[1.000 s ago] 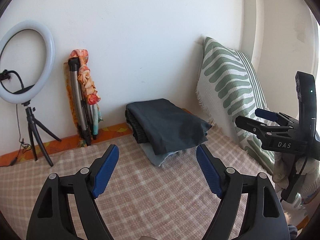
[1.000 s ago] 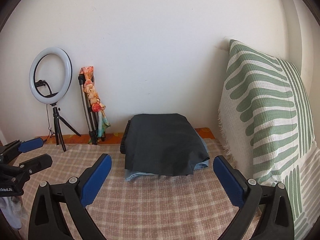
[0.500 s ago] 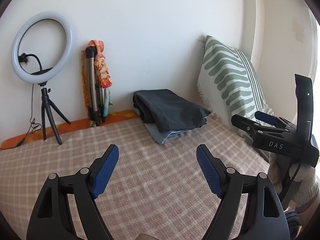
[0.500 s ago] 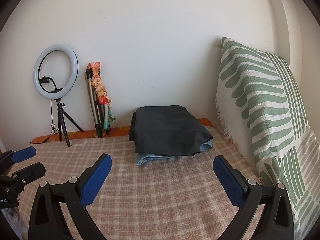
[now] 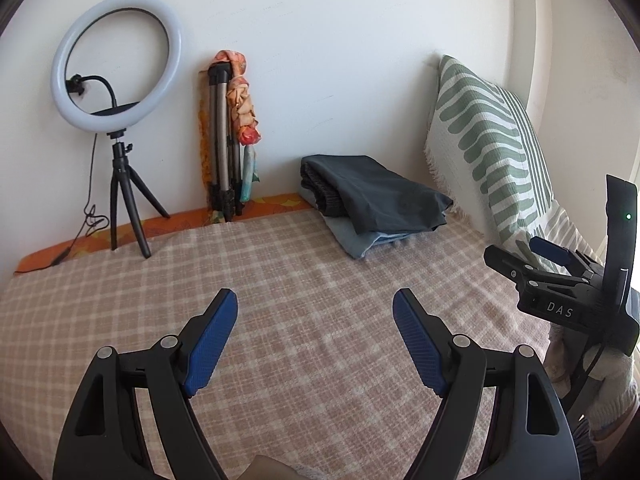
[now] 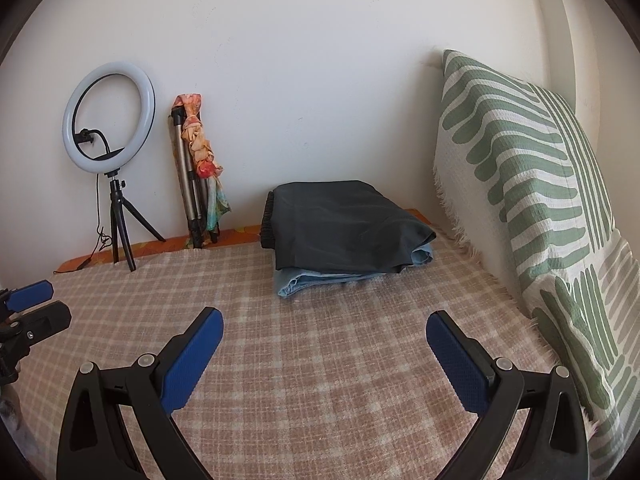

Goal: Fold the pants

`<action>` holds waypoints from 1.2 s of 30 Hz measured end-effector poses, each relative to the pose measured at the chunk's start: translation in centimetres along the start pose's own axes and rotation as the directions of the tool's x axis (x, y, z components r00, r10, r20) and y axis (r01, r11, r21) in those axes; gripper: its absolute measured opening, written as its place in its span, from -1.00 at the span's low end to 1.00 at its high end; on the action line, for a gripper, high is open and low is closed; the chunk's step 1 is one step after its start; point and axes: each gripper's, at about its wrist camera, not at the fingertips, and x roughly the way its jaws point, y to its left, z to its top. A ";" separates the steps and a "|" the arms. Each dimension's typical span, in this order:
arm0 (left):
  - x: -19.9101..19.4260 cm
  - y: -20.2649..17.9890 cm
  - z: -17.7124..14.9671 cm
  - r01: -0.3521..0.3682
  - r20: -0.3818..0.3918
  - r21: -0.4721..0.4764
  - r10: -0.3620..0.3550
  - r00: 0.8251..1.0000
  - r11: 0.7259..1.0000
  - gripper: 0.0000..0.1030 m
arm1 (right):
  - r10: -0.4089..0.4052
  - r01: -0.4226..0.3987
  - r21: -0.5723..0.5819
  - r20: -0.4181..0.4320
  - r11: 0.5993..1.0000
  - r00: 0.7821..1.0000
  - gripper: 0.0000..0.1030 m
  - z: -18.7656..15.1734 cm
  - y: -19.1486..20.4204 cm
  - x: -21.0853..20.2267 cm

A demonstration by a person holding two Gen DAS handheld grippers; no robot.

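Folded dark grey pants (image 5: 376,192) lie on top of folded light blue jeans (image 5: 356,236) at the back of the checked bed cover (image 5: 300,280), near the wall. The same pants show in the right wrist view (image 6: 344,224), on the jeans (image 6: 308,280). My left gripper (image 5: 315,312) is open and empty, held above the cover well short of the stack. My right gripper (image 6: 324,330) is open and empty too; it also shows at the right edge of the left wrist view (image 5: 532,256).
A green-striped pillow (image 6: 536,208) leans at the right. A ring light on a tripod (image 5: 116,76) and a folded tripod with a floral cloth (image 5: 232,136) stand against the back wall. An orange strip (image 5: 120,232) edges the bed.
Both grippers have drawn back from the stack of folded clothes, which now looks smaller and farther away. Both stay open and empty.
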 end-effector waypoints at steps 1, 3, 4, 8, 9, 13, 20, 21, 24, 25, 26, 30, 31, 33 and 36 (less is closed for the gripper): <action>-0.1 0.0 -0.1 -0.006 0.001 0.002 0.006 1.000 1.000 0.56 | -0.001 0.001 -0.004 0.000 1.000 1.000 1.00 -0.1 0.1 0.0; -0.2 0.0 -0.2 -0.012 0.003 0.008 0.012 1.000 1.000 0.56 | -0.004 0.004 -0.008 0.007 1.000 1.000 1.00 -0.1 0.1 -0.2; -0.2 0.0 -0.3 -0.015 0.004 0.009 0.015 1.000 1.000 0.56 | -0.006 0.006 -0.007 0.009 1.000 1.000 1.00 -0.1 0.1 -0.2; -0.5 0.0 -0.6 -0.018 0.004 0.003 0.018 1.000 1.000 0.56 | -0.007 0.006 0.022 0.009 1.000 1.000 1.00 0.0 -0.2 -0.2; -0.5 0.0 -0.7 -0.018 0.002 0.002 0.018 1.000 1.000 0.56 | -0.008 0.007 0.029 0.010 1.000 1.000 1.00 0.0 -0.3 -0.2; -0.3 -0.2 -1.0 -0.016 -0.014 0.011 0.016 1.000 1.000 0.56 | -0.009 0.009 0.036 0.013 0.999 1.000 1.00 -0.1 -0.3 -0.2; 0.0 -0.7 -1.3 0.001 -0.032 0.023 -0.001 0.999 1.000 0.56 | -0.012 0.012 0.028 0.009 1.000 1.000 1.00 -0.3 -0.2 -0.2; 0.0 -0.7 -1.3 0.001 -0.031 0.026 0.000 1.000 1.000 0.56 | -0.014 0.014 0.028 0.010 1.000 1.000 1.00 -0.3 -0.2 -0.2; -0.1 -0.8 -1.2 -0.009 -0.025 0.034 0.010 1.000 0.999 0.56 | -0.016 0.016 0.028 0.011 0.999 1.000 1.00 -0.3 -0.2 -0.3; -0.1 -0.7 -1.2 -0.010 -0.024 0.033 0.011 1.000 0.999 0.56 | -0.018 0.017 0.029 0.011 0.999 1.000 1.00 -0.3 -0.2 -0.3; -0.2 -0.6 -1.2 -0.011 -0.023 0.030 0.012 1.000 0.999 0.56 | -0.020 0.019 0.028 0.012 0.999 1.000 1.00 -0.3 -0.2 -0.3; -0.4 -0.5 -1.2 -0.011 -0.022 0.025 0.012 1.000 1.000 0.56 | -0.017 0.017 0.033 0.011 0.999 1.000 1.00 -0.4 -0.1 -0.2; -0.4 -0.5 -1.2 -0.012 -0.020 0.025 0.012 1.000 1.000 0.56 | -0.018 0.017 0.032 0.012 0.999 1.000 1.00 -0.4 -0.1 -0.2; -0.5 -0.6 -1.2 -0.015 -0.017 0.025 0.015 1.000 1.000 0.56 | -0.021 0.021 0.026 0.018 0.999 1.000 1.00 -0.4 0.0 -0.3; -0.5 -0.7 -1.3 -0.020 -0.016 0.031 0.020 1.000 0.999 0.56 | -0.028 0.028 0.017 0.027 0.999 0.999 1.00 -0.4 0.1 -0.5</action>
